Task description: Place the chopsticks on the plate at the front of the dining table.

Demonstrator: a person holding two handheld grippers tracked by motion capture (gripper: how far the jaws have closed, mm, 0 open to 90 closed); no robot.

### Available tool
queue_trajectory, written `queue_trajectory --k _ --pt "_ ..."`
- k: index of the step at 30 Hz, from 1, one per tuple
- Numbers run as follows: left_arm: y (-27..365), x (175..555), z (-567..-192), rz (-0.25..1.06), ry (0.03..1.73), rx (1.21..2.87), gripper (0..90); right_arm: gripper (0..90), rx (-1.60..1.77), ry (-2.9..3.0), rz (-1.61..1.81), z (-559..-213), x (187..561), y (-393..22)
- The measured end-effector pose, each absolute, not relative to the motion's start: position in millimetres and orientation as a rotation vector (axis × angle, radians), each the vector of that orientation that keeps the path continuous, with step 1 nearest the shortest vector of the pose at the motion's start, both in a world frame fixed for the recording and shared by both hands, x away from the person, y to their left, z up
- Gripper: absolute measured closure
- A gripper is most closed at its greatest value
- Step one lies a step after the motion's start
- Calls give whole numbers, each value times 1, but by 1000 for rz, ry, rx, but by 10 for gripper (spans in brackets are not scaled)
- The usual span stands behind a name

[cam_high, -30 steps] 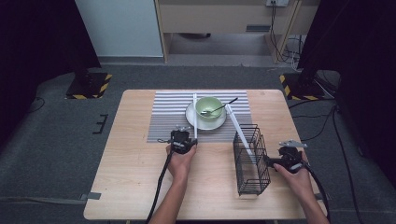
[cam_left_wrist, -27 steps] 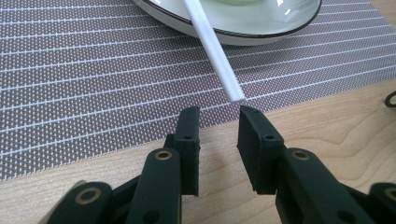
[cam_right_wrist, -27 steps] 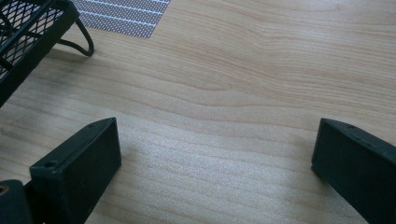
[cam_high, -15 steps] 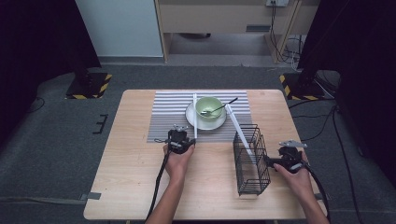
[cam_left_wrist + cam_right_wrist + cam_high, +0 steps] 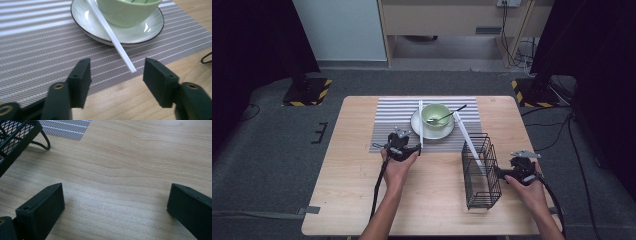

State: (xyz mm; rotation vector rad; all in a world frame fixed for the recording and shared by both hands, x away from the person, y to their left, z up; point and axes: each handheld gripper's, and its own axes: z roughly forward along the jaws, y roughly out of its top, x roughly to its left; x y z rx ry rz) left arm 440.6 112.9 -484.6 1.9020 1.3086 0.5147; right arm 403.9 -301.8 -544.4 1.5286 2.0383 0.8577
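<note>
The left tongs (image 5: 408, 148) sit at the near edge of the striped placemat (image 5: 394, 120), just in front of the white saucer (image 5: 417, 127). The jaws have just been opening and now stand spread. The near tip of a white stick (image 5: 113, 40) lies on the mat between them, closer to the one at the right of the left gripper view, and touches neither pad. From that tip the stick runs away across the saucer rim and passes beside the pale green bowl (image 5: 126, 11), which stands on the saucer. In the high view the same stick (image 5: 420, 125) lies nearly straight up and down the picture, along the left side of the bowl. A dark-handled spoon (image 5: 447, 115) rests in the bowl with its handle pointing to the far right.

The right tongs (image 5: 503, 172) rest low over the bare tabletop (image 5: 437, 200), at the right side of the black wire basket (image 5: 481, 170). Their jaws are spread wide with nothing between them. In the right gripper view only wood grain lies in the gap, with the corner of the basket (image 5: 15, 137) at upper left. A second white stick (image 5: 468, 140) leans out of the basket toward the saucer.
</note>
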Motion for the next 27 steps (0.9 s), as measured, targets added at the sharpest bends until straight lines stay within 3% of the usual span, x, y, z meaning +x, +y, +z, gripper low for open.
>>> queue_trajectory --k 18,27 --pt "143 438 -471 533 1249 1924 99 12 1528 2040 857 -544 404 -302" --pt "160 431 -468 537 1229 1927 46 11 1528 2040 857 -544 404 -302"
